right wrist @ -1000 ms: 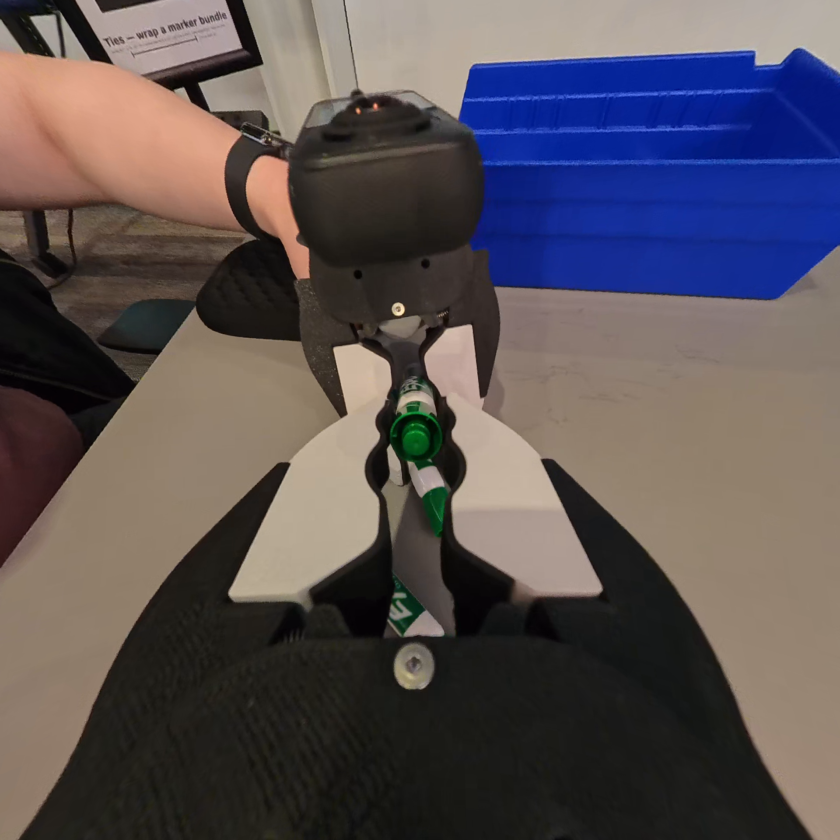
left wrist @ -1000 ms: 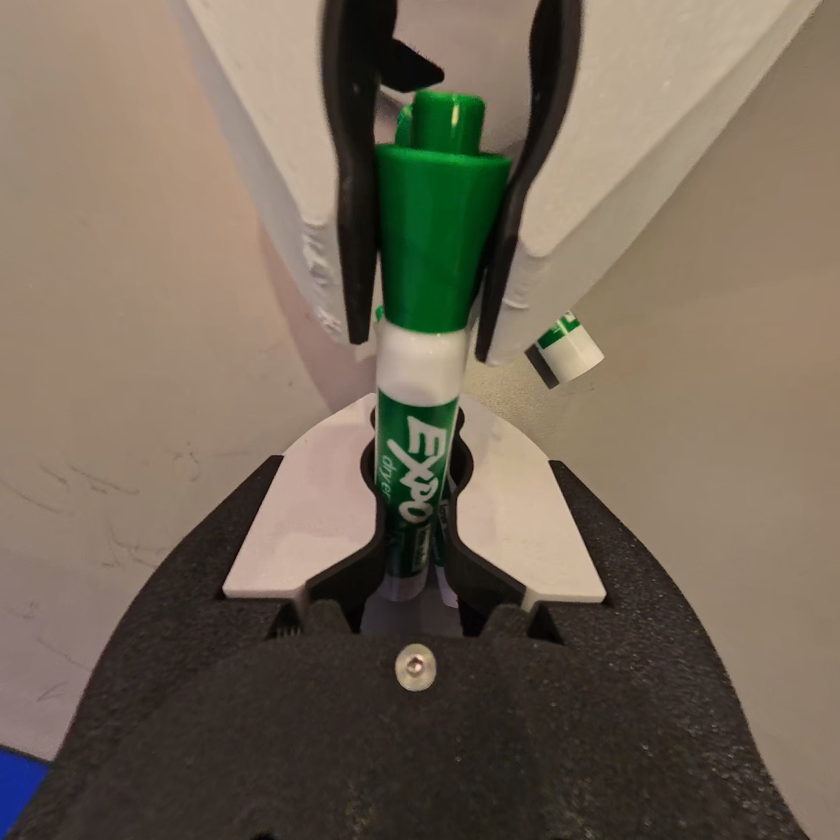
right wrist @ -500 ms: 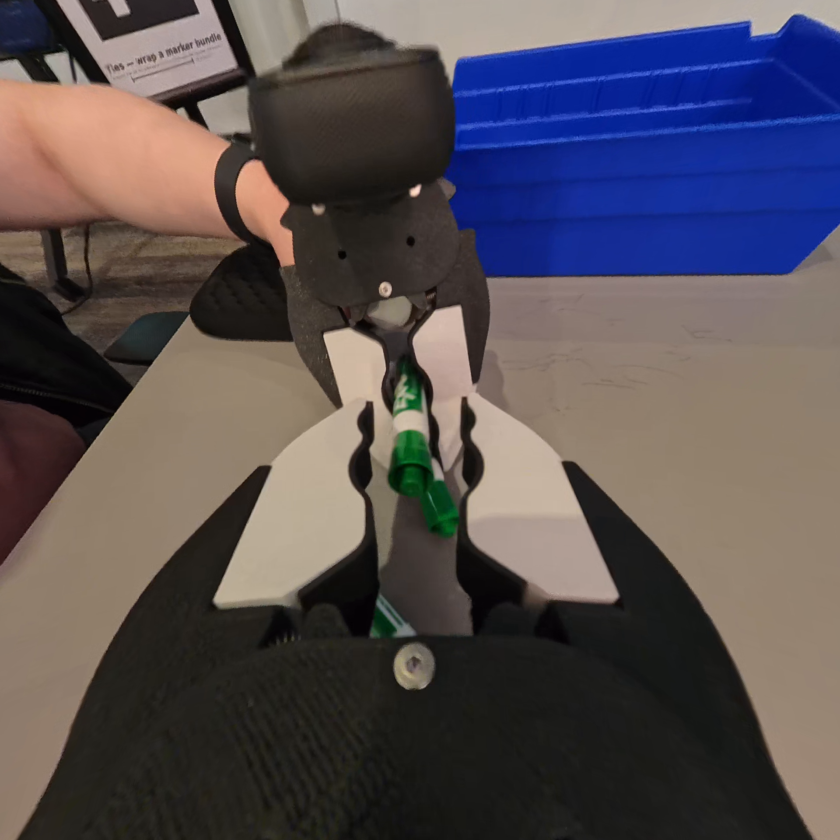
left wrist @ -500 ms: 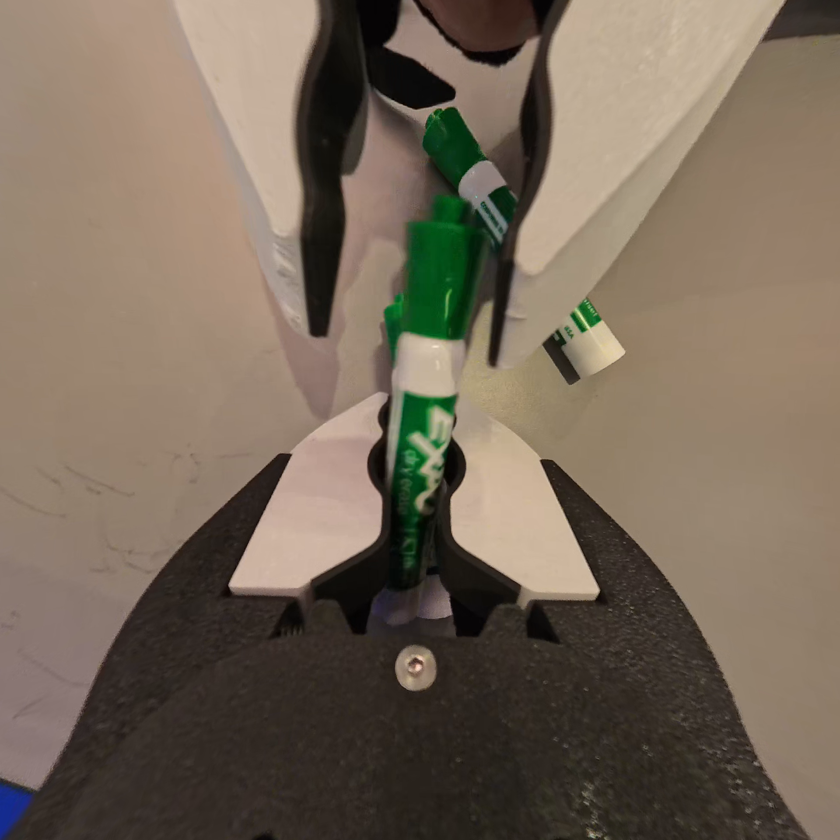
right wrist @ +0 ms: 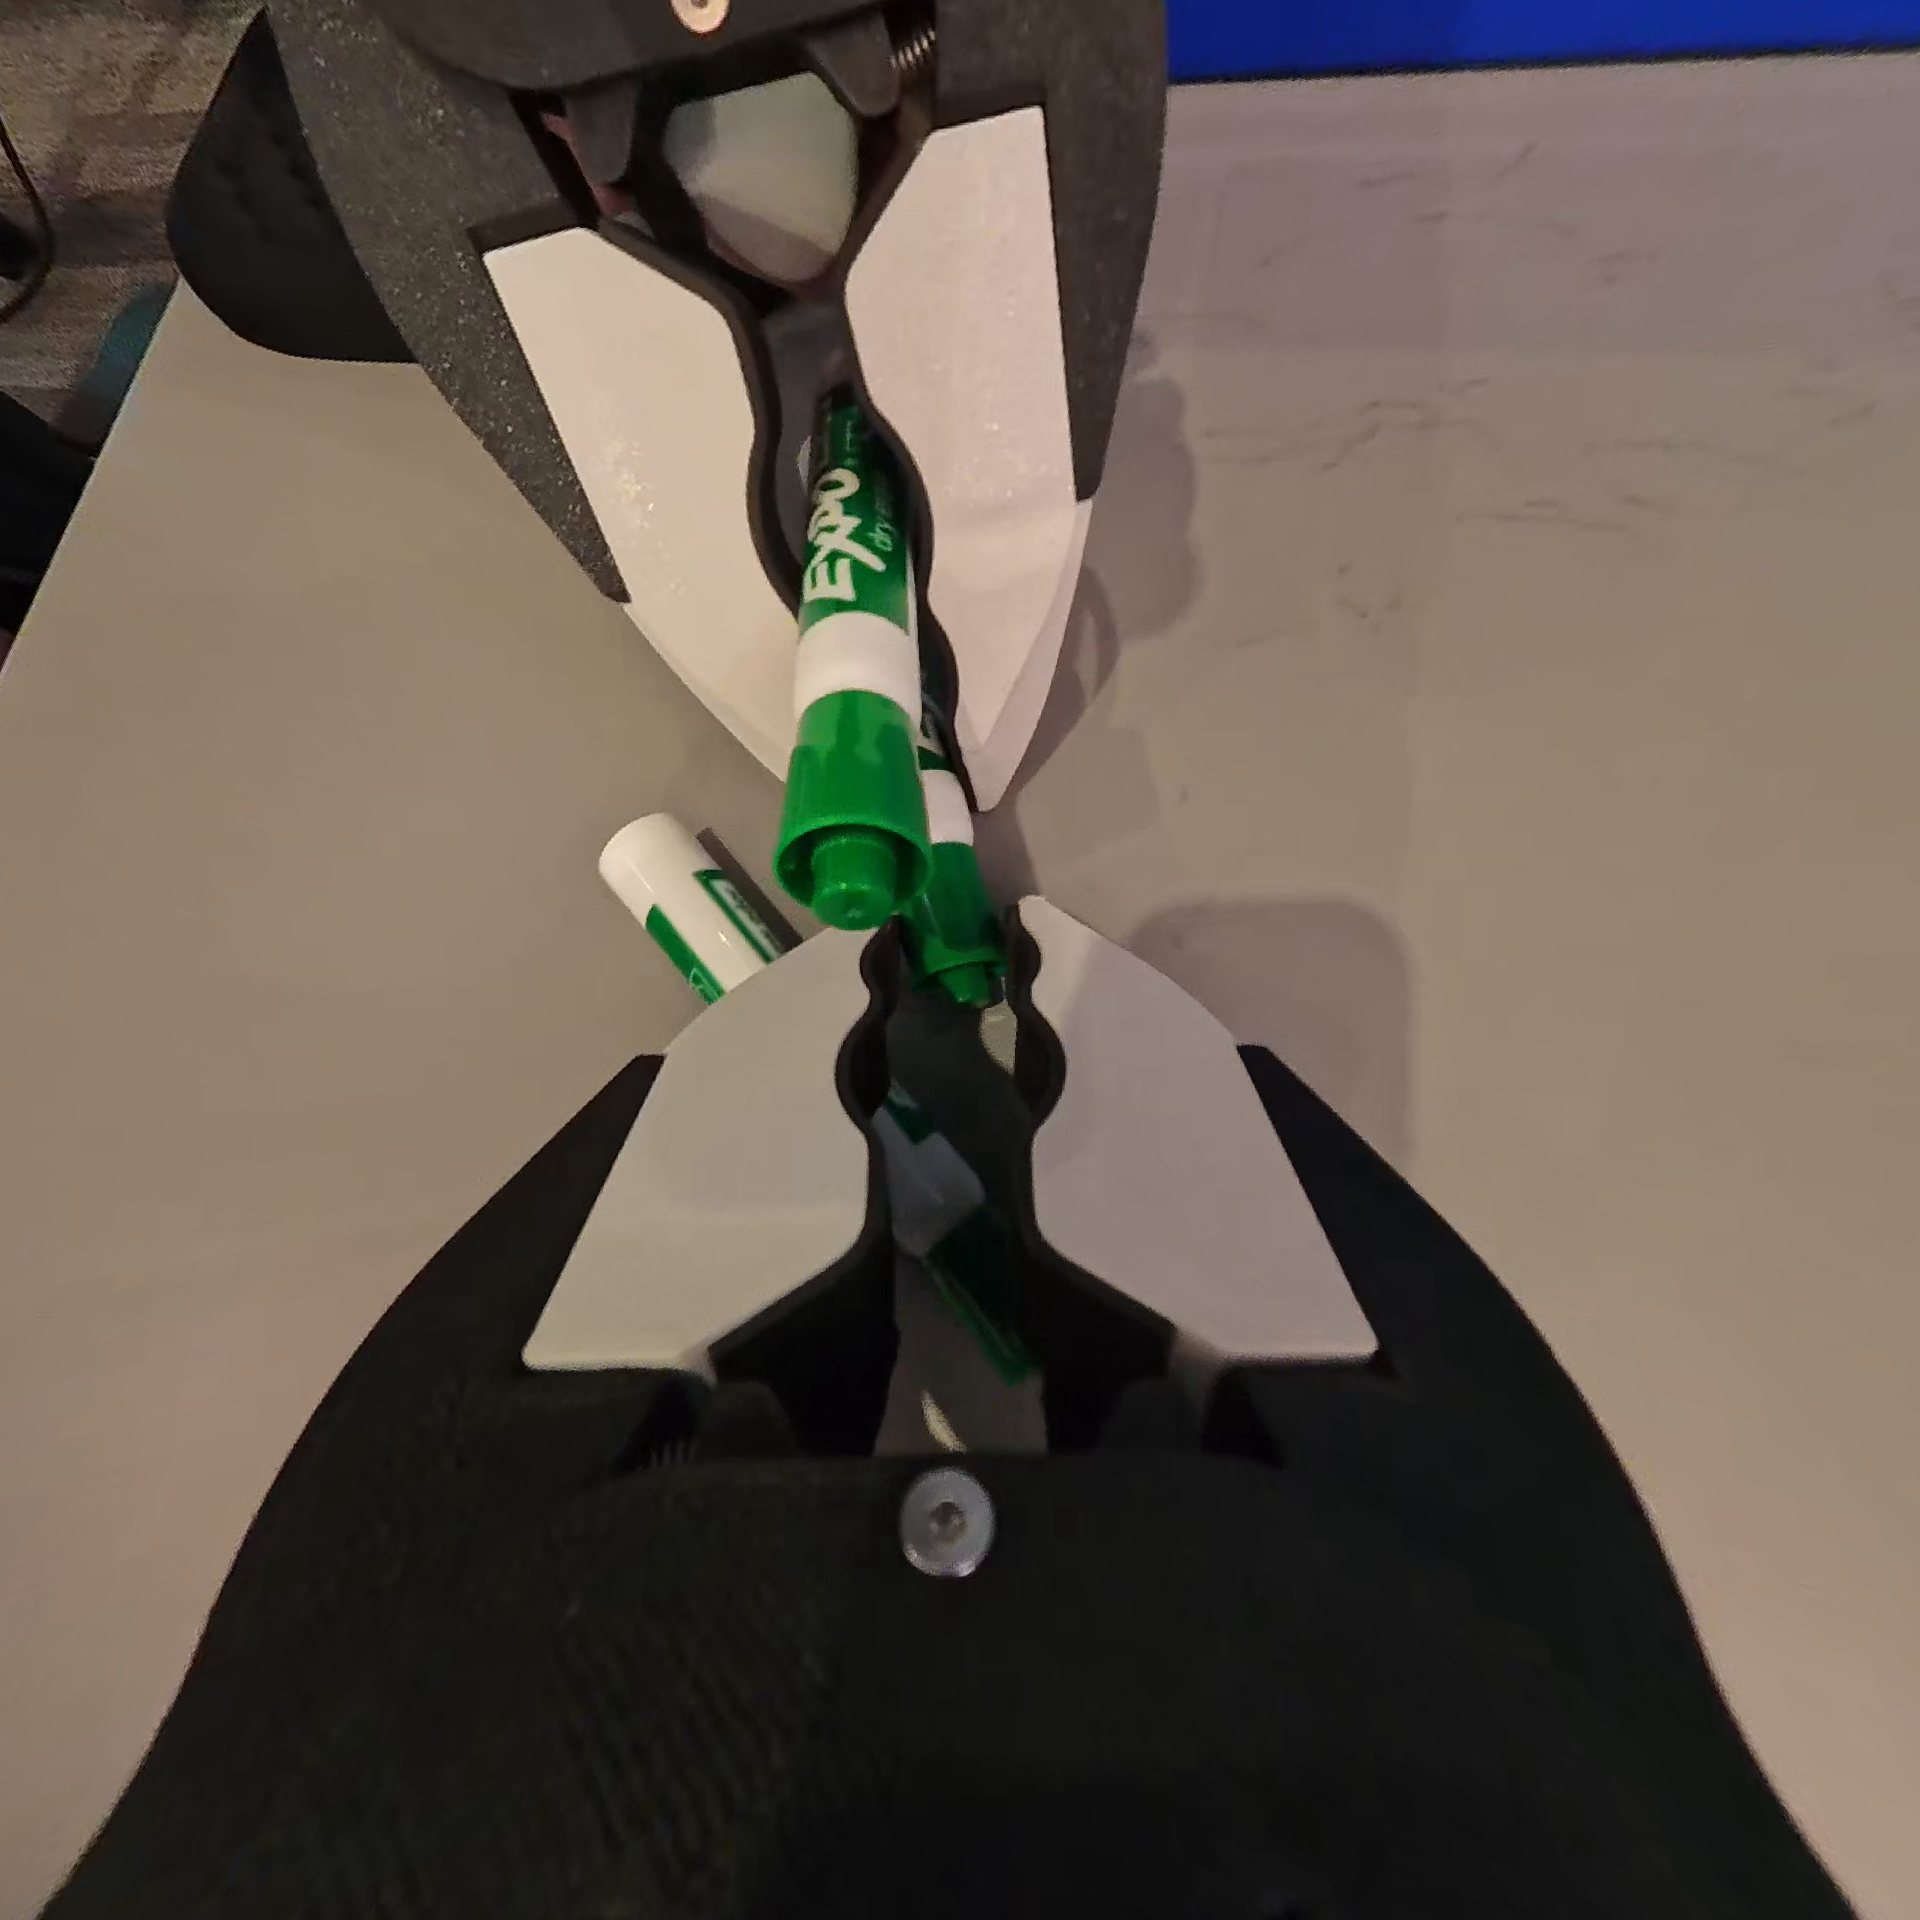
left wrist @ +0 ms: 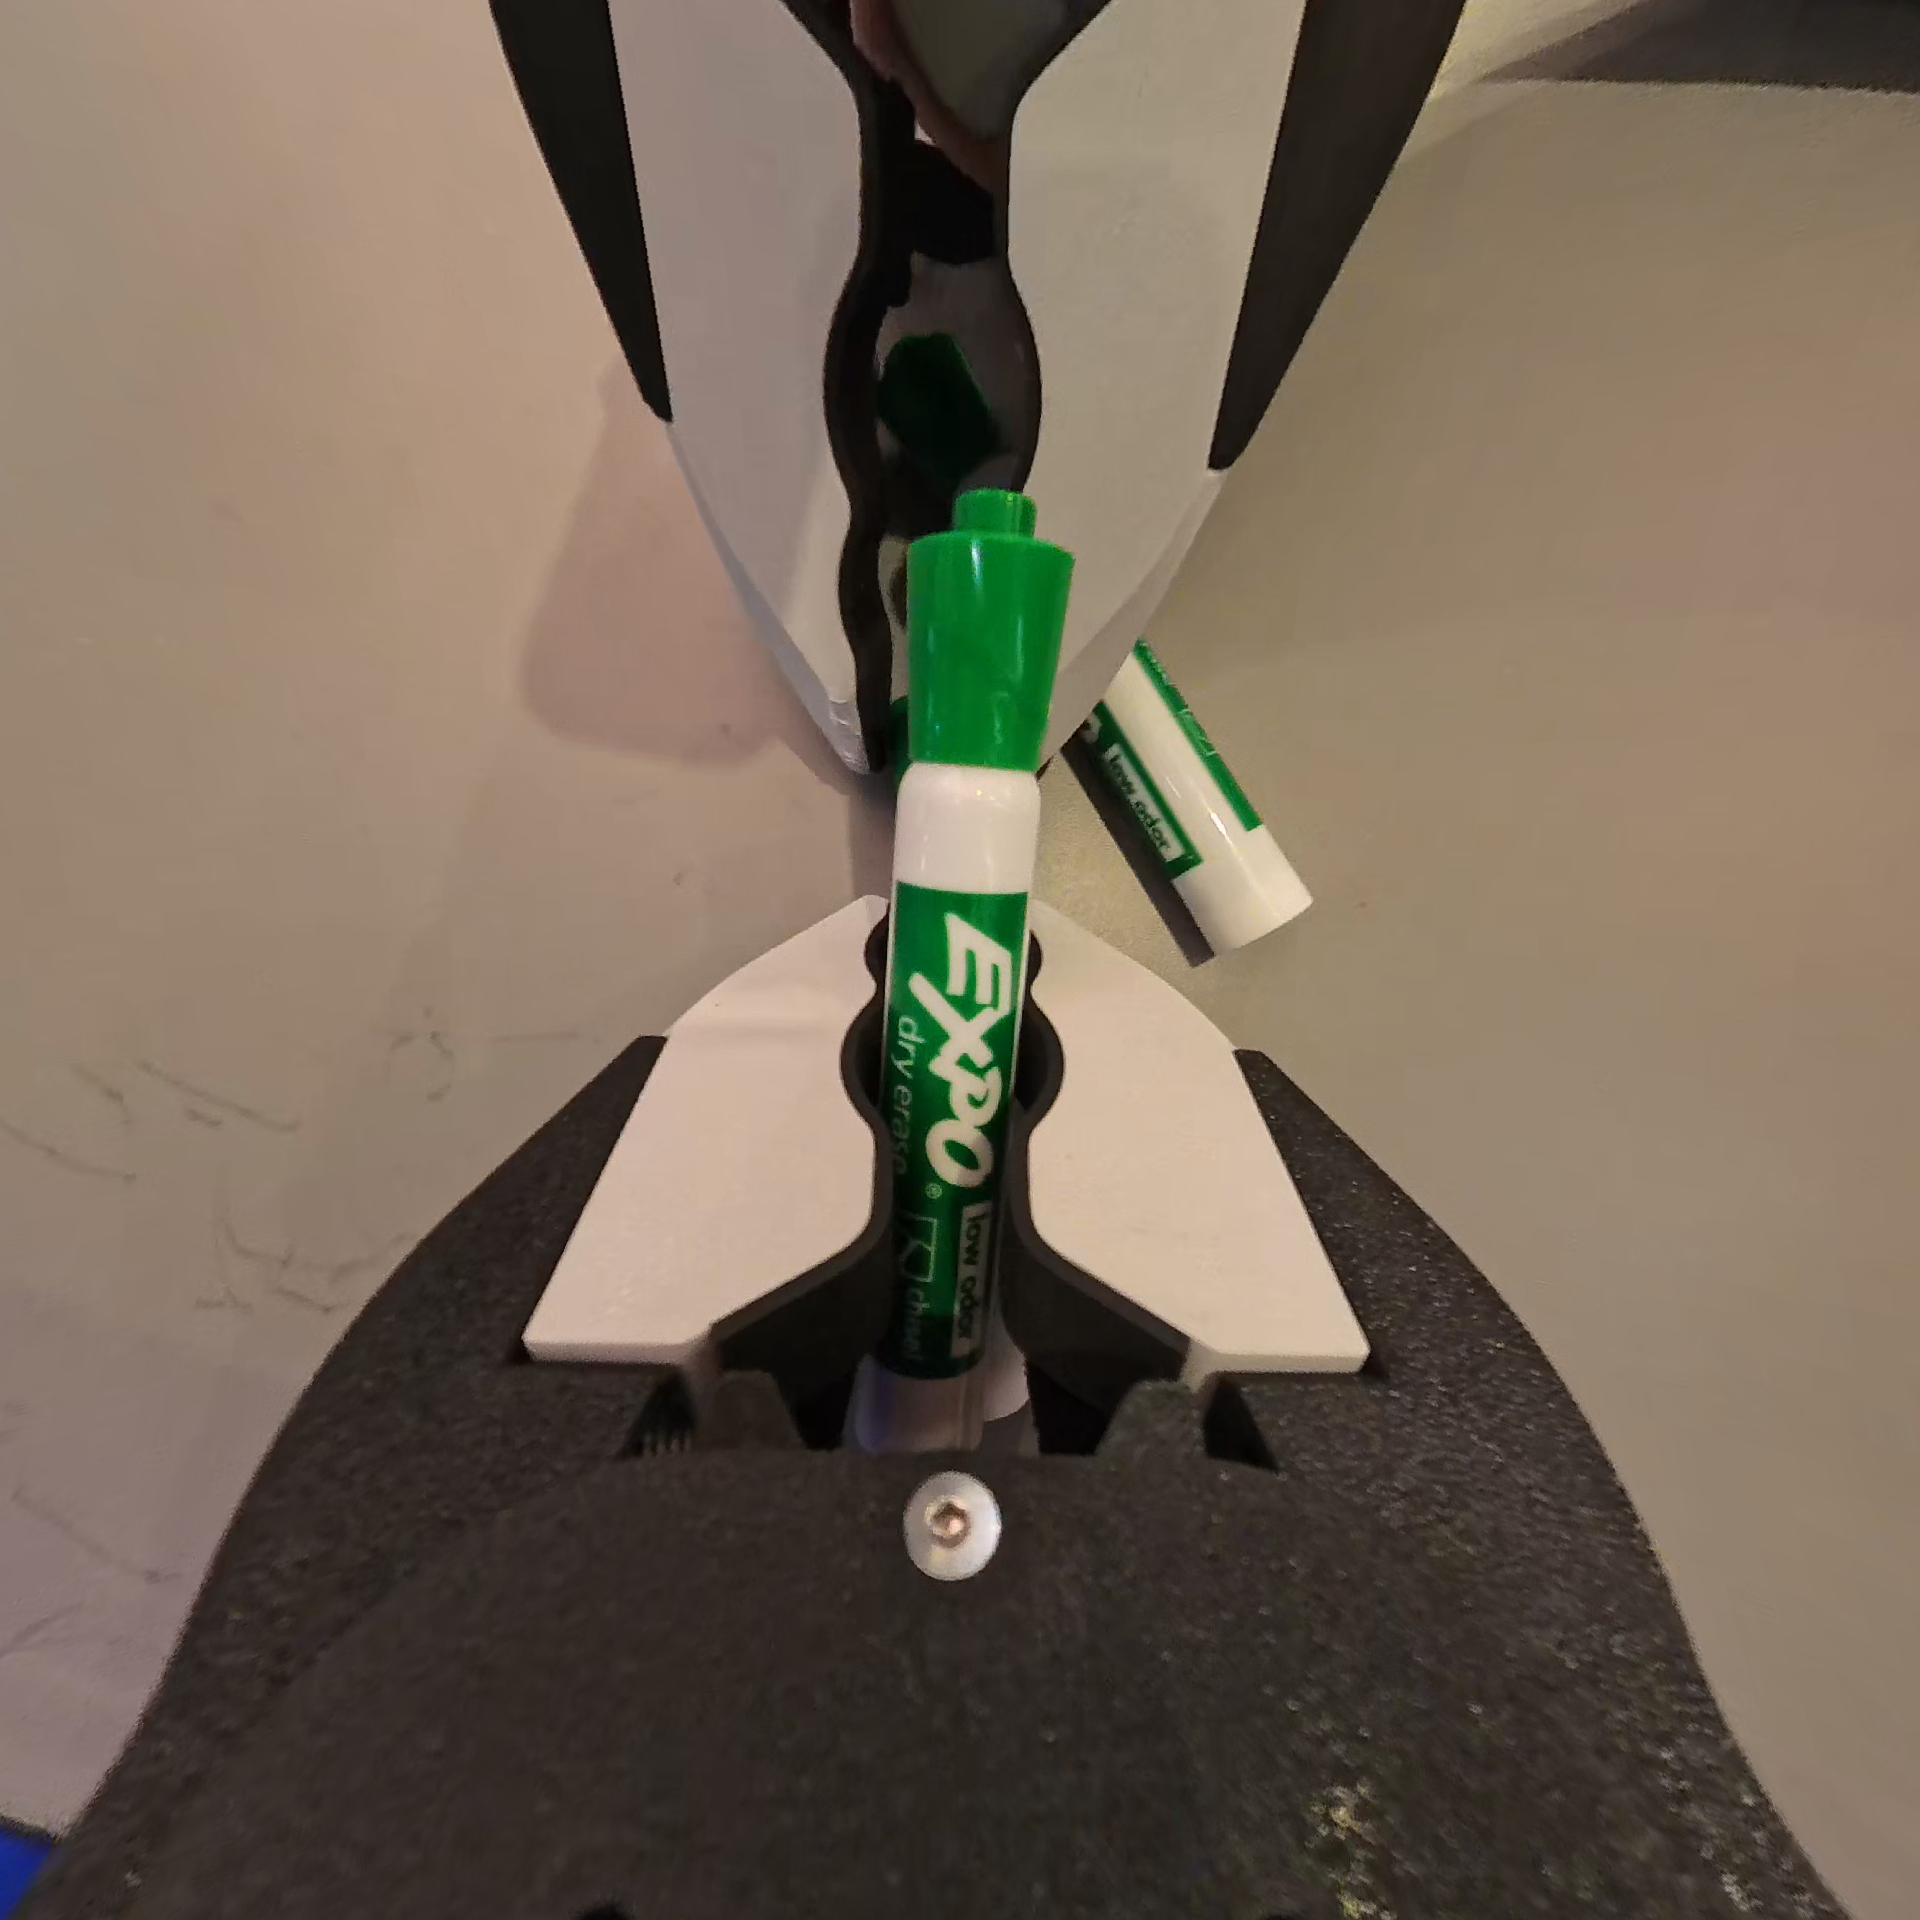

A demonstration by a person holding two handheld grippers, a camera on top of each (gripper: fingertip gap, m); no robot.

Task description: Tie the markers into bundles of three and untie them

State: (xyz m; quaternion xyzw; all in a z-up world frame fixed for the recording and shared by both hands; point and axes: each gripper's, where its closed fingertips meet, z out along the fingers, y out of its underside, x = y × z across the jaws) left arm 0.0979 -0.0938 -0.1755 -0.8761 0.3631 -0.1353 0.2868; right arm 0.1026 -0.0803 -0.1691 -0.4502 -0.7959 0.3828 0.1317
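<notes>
Now closer together, left hand-held gripper (left wrist: 956, 940) clamping green marker (left wrist: 971, 831), right hand-held gripper (right wrist: 951, 925) narrowed, grasp unclear

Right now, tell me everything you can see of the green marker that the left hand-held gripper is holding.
The green marker is a dry-erase pen of glossy plastic: green cap with a stepped end, a white band below it, then a green printed barrel. The cap is on. It lies along the left hand-held gripper, barrel clamped between the jaws, cap end pointing out toward the right hand-held gripper, close to its tips. At least one more marker is pinched beside it.
</notes>
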